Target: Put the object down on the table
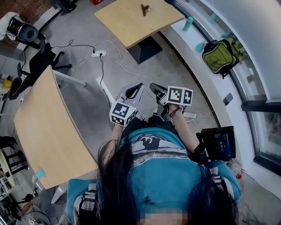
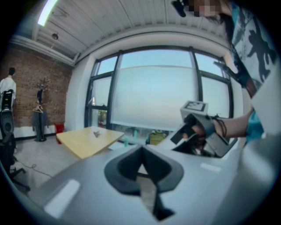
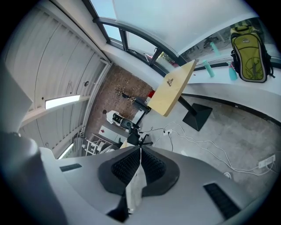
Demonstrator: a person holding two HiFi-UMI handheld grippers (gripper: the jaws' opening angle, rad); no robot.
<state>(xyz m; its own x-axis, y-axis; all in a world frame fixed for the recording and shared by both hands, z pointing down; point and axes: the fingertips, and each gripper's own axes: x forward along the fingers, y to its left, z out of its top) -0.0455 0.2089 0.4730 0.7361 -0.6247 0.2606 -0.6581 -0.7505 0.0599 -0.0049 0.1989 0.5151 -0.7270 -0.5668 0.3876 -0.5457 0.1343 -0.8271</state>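
Note:
A small dark clip-like object (image 1: 145, 8) lies on the light wooden table (image 1: 131, 24) ahead of me. It also shows as a small shape (image 2: 96, 133) in the left gripper view and as a speck (image 3: 170, 81) in the right gripper view. My left gripper (image 1: 138, 87) and right gripper (image 1: 152, 86) hang side by side over the floor, well short of that table. The left gripper's pads (image 2: 130, 166) meet with nothing between them. The right gripper (image 3: 139, 151) has its ribbed pads pressed together, empty. From the left gripper's camera the right gripper (image 2: 180, 134) shows in a hand.
A second wooden table (image 1: 48, 127) stands at my left. A power strip (image 1: 99, 53) and white cables (image 1: 127, 68) lie on the grey floor. A yellow-green backpack (image 1: 219, 56) sits on the window ledge at right. Office chairs (image 1: 30, 35) stand at far left.

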